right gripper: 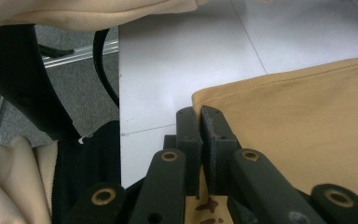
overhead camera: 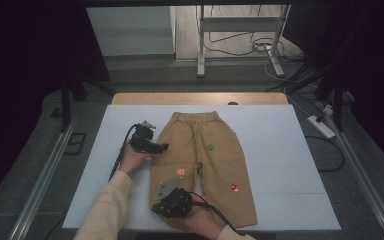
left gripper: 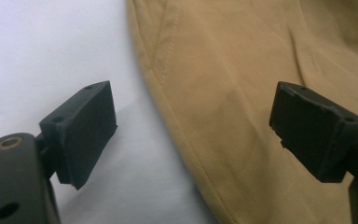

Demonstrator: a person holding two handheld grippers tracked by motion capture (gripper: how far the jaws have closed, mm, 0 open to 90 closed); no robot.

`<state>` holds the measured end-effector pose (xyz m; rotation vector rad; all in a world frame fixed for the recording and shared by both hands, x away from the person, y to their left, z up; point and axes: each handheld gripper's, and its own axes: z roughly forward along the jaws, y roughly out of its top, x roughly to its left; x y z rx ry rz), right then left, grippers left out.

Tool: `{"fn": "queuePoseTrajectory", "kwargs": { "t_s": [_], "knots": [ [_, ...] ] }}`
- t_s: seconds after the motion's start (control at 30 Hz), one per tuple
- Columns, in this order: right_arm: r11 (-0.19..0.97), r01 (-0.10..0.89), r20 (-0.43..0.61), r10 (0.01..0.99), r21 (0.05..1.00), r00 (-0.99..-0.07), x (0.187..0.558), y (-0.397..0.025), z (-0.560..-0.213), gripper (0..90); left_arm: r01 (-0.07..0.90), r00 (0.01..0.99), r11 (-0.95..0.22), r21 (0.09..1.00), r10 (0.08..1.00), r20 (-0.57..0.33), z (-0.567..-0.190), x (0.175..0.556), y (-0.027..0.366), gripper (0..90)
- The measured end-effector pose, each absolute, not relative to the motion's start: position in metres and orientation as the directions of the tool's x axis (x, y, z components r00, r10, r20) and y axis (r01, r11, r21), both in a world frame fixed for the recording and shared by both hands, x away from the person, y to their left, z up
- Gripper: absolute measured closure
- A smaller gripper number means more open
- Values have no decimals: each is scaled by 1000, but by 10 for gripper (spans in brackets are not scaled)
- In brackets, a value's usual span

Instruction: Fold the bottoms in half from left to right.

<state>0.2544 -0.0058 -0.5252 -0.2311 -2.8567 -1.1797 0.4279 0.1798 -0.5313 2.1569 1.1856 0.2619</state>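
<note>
Since the trousers [overhead camera: 200,160] lying flat on the surface [overhead camera: 280,150] look soft and light, hems grip best: right tongs [right gripper: 200,116] clench one leg hem, left tongs [left gripper: 193,128] gape at the side seam.

1. A white board [overhead camera: 280,150] is laid across the middle of the high view; its bare surface is also seen in the left gripper view [left gripper: 51,46] and the right gripper view [right gripper: 177,51].
2. A strip of wooden tabletop [overhead camera: 145,98] is exposed along the board's 12 o'clock edge.
3. Grey carpet floor [overhead camera: 30,165] is spread around the table.
4. A white metal stand [overhead camera: 240,30] is placed at 12 o'clock, with loose cables [overhead camera: 250,47] lying at its feet.
5. A white power strip [overhead camera: 321,126] is seen at 3 o'clock, off the table.
6. Aluminium rails [overhead camera: 42,182] are run along the floor at 9 and 3 o'clock.
</note>
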Motion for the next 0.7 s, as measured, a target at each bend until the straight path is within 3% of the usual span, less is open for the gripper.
{"fn": "queuePoseTrajectory", "kwargs": {
  "t_s": [0.5, 0.63, 0.7],
  "knots": [
    [701, 151, 97, 116, 697, -988, 255, -6, -526, 859, 682, 595, -420, 598, 795, -120, -537, 427, 173, 141],
    [703, 148, 93, 116, 696, -989, 255, -6, -526, 858, 670, 613, -438, 599, 782, -114, -535, 425, 173, 253],
    [708, 146, 90, 116, 691, -989, 255, -5, -526, 858, 674, 612, -430, 601, 780, -128, -534, 425, 174, 368]
  ]
}}
